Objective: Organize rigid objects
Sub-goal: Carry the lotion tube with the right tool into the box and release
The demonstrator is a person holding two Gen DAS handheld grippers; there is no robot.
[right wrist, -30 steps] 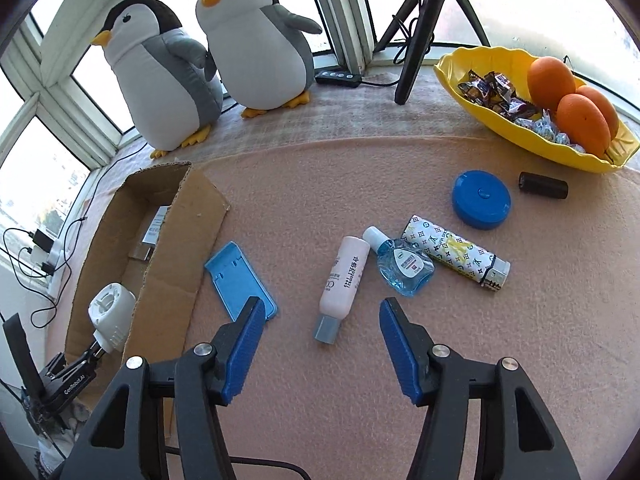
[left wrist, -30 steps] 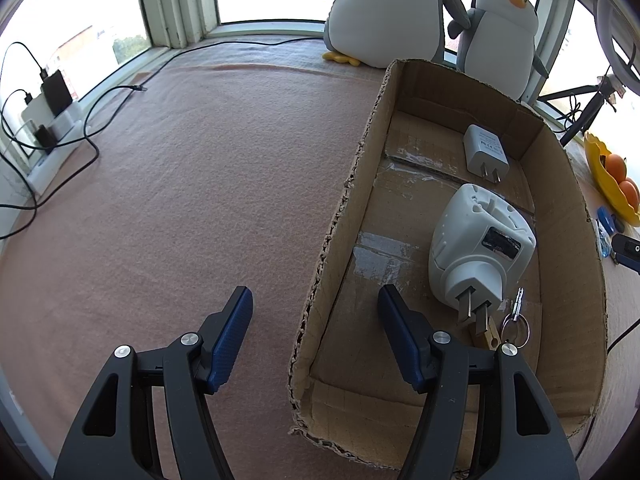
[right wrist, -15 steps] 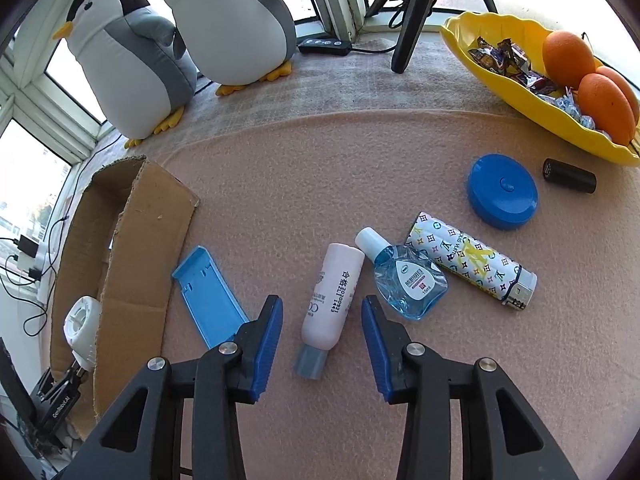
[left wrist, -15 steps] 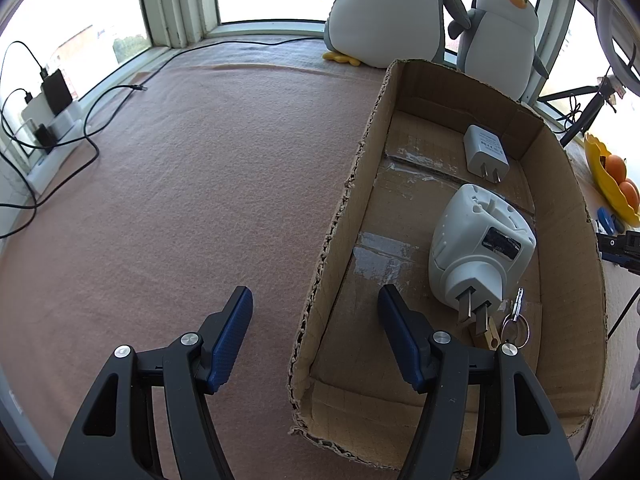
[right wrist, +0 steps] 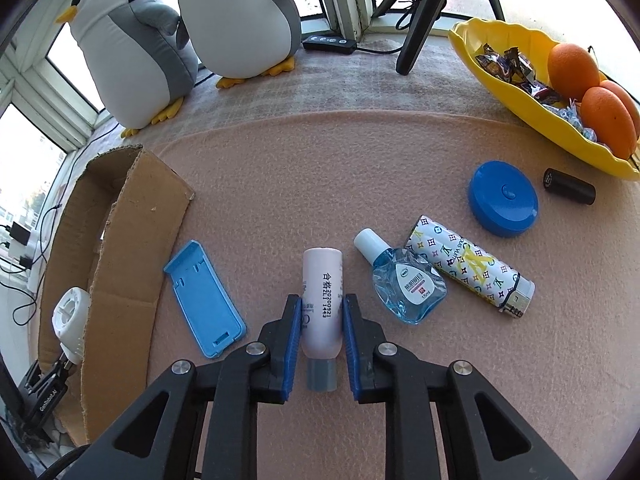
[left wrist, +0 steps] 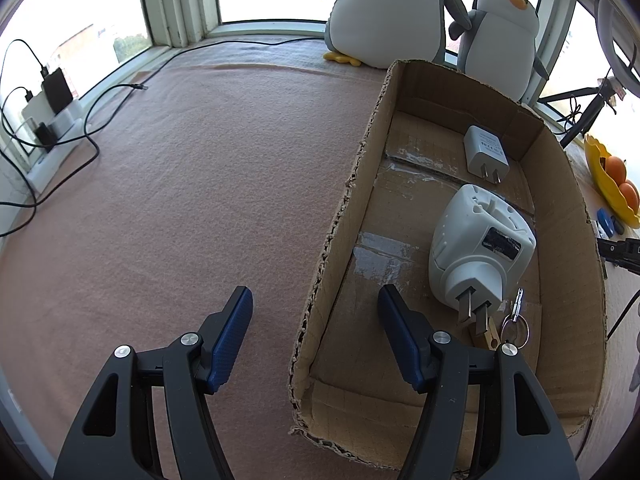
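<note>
As right gripper (right wrist: 320,334) clamps pink tube (right wrist: 322,304), "20200921" legible

The cardboard box (right wrist: 120,240) stands at the left of the table (right wrist: 320,168), with the charger (left wrist: 485,154) behind the big adapter (left wrist: 480,248) in it. Right of the box lie the phone stand (right wrist: 204,300), the tube (right wrist: 322,300), the small bottle (right wrist: 404,284) and the patterned lighter (right wrist: 468,266), side by side. The round case (right wrist: 504,198) lies behind the lighter.

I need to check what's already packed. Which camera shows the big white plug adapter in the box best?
The left wrist view: the white plug adapter lies in the cardboard box, prongs and label showing. The right wrist view catches only its rounded end at the left edge, past the box wall.
</note>
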